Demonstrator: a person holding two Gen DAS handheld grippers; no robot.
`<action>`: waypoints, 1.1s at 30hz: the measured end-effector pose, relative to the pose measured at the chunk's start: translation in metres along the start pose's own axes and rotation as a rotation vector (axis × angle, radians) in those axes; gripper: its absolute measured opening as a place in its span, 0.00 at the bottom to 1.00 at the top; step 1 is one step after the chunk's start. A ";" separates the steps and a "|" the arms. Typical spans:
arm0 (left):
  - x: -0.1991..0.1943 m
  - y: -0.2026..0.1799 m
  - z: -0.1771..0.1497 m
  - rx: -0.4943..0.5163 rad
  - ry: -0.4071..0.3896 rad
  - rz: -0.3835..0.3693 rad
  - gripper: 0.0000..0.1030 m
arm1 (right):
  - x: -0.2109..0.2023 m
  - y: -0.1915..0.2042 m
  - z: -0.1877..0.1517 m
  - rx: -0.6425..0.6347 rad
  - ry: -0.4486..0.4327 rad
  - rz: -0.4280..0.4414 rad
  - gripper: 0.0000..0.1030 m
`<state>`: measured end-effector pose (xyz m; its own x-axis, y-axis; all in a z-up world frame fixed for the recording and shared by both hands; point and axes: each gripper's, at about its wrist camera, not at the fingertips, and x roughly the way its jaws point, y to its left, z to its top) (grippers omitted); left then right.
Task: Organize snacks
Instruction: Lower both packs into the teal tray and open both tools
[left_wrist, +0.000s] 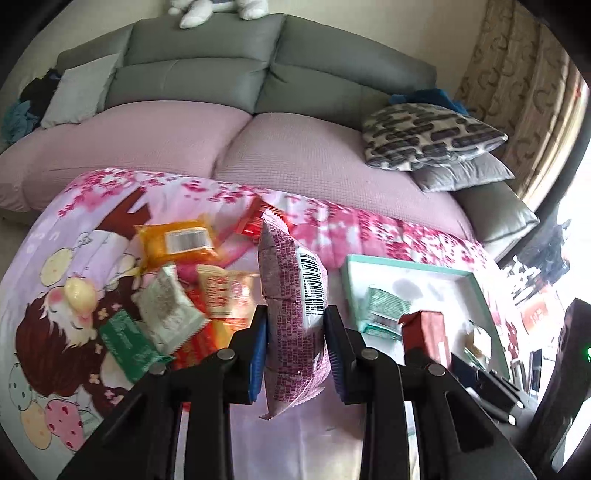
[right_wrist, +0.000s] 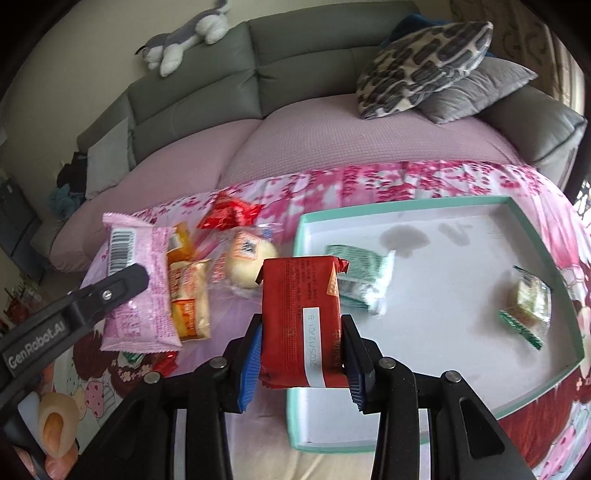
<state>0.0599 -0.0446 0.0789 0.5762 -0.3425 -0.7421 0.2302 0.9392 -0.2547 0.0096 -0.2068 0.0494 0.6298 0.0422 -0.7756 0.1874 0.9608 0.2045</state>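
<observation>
Snacks: loose pile (left_wrist: 184, 295) on pink cartoon cloth (left_wrist: 74, 229), left of the box.
Left gripper (left_wrist: 295, 350): blue pads clamped on pink packet (left_wrist: 291, 295), packet upright, barcode side facing right, lifted clear of the cloth.
Right gripper (right_wrist: 301, 350): jaws part closed, pads pressing both sides of red packet (right_wrist: 299, 314), date strip facing camera, held over the near left corner of the box.
Box: teal-rimmed tray (right_wrist: 535, 391), white floor, on the cloth at right.
In box: green-white packet (right_wrist: 365, 277) near left wall; small green-edged packet (right_wrist: 528, 306) toward right wall, well apart.
Pile items: orange packet (left_wrist: 177, 243), red wrapper (right_wrist: 229, 214), round bun in clear wrap (right_wrist: 247, 258), green packets (left_wrist: 129, 343).
Background: grey sofa (left_wrist: 221, 55), patterned cushion (left_wrist: 424, 136), plush toy (right_wrist: 184, 40).
</observation>
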 end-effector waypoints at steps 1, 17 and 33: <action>0.001 -0.005 -0.001 0.007 0.004 -0.009 0.30 | 0.000 -0.008 0.002 0.017 -0.001 -0.015 0.41; 0.047 -0.091 -0.030 0.092 0.149 -0.249 0.30 | -0.031 -0.143 -0.004 0.258 -0.030 -0.258 0.41; 0.087 -0.100 -0.050 0.085 0.266 -0.217 0.44 | -0.015 -0.142 -0.009 0.223 0.029 -0.251 0.41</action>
<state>0.0473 -0.1674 0.0087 0.2848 -0.5052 -0.8146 0.3960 0.8359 -0.3800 -0.0335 -0.3409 0.0265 0.5218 -0.1776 -0.8344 0.4966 0.8586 0.1277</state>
